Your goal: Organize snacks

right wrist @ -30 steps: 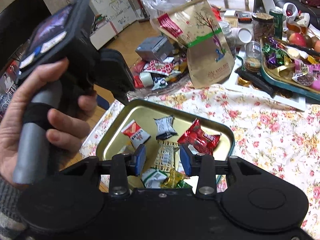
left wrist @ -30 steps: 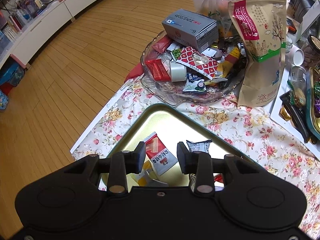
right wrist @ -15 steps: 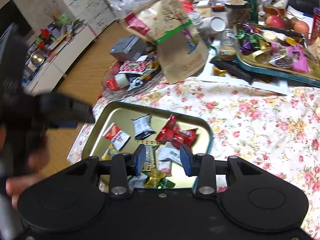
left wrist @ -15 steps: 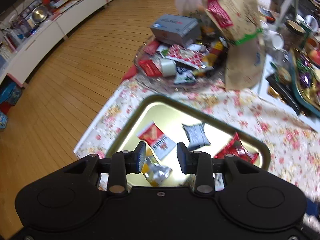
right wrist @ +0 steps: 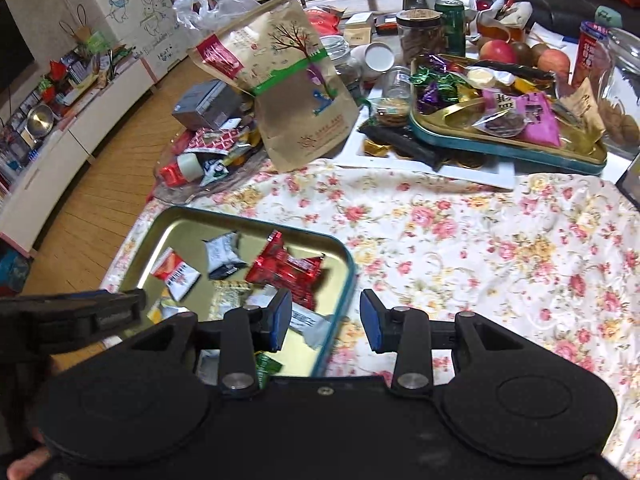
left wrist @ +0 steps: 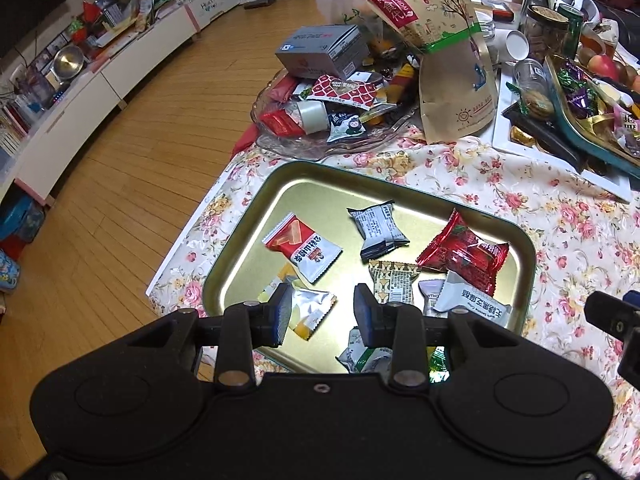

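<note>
A gold tin tray [left wrist: 248, 248] lies on the floral tablecloth and holds several wrapped snacks, among them a red packet [left wrist: 464, 252], a red-and-white packet [left wrist: 304, 248] and a grey packet [left wrist: 378, 226]. The tray also shows in the right wrist view [right wrist: 176, 224]. My left gripper [left wrist: 322, 314] is open and empty above the tray's near edge. My right gripper [right wrist: 326, 320] is open and empty over the tray's right rim. A glass dish [left wrist: 288, 144] piled with snacks stands behind the tray.
A tall brown paper bag [left wrist: 448, 52] and a grey box [left wrist: 320, 52] stand by the glass dish. A second tin tray of sweets [right wrist: 508, 148], jars, a can and apples crowd the back right. The table's left edge [left wrist: 192, 232] drops to wood floor.
Both grippers have drawn back and to the right, away from the tray. The left gripper has left the right wrist view's upper left and now shows at its lower left. Jaws stay open.
</note>
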`<state>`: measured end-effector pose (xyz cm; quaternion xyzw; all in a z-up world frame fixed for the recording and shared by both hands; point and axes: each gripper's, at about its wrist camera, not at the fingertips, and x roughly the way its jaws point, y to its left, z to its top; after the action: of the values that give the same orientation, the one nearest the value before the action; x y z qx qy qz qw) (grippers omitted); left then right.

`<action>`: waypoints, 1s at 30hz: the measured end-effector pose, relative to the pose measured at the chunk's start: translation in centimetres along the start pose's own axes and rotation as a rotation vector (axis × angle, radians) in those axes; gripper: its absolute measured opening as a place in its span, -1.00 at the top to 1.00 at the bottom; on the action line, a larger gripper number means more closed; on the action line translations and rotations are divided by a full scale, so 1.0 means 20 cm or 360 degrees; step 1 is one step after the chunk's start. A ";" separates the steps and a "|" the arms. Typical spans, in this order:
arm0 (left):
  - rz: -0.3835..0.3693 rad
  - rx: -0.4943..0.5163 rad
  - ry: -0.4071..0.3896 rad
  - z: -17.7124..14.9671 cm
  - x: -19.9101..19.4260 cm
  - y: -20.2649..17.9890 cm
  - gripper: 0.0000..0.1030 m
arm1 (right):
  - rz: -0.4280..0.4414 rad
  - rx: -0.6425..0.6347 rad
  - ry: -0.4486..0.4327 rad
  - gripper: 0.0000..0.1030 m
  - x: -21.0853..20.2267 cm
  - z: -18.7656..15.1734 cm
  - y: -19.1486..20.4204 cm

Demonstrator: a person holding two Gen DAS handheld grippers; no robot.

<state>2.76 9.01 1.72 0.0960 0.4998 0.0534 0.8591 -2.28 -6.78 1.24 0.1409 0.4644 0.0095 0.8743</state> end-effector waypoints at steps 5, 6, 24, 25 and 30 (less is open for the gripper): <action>-0.0037 0.0008 0.0013 -0.01 0.00 0.01 0.13 | -0.0037 -0.0030 0.0028 0.22 0.01 -0.04 -0.02; -0.0041 0.0009 0.0018 -0.01 0.01 0.01 0.13 | -0.0045 -0.0038 0.0037 0.22 0.02 -0.05 -0.02; -0.0099 0.0014 0.0113 -0.02 0.07 0.01 0.13 | -0.0065 -0.0043 0.0102 0.22 0.08 -0.06 0.00; -0.0097 0.0011 0.0114 -0.02 0.07 0.01 0.13 | -0.0063 -0.0041 0.0104 0.22 0.08 -0.06 0.00; -0.0094 0.0000 0.0122 -0.01 0.08 0.01 0.13 | -0.0054 -0.0044 0.0099 0.22 0.08 -0.06 0.01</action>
<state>3.31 9.58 0.27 0.0790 0.5350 0.0315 0.8405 -2.42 -6.16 -0.62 0.1205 0.4935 0.0054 0.8613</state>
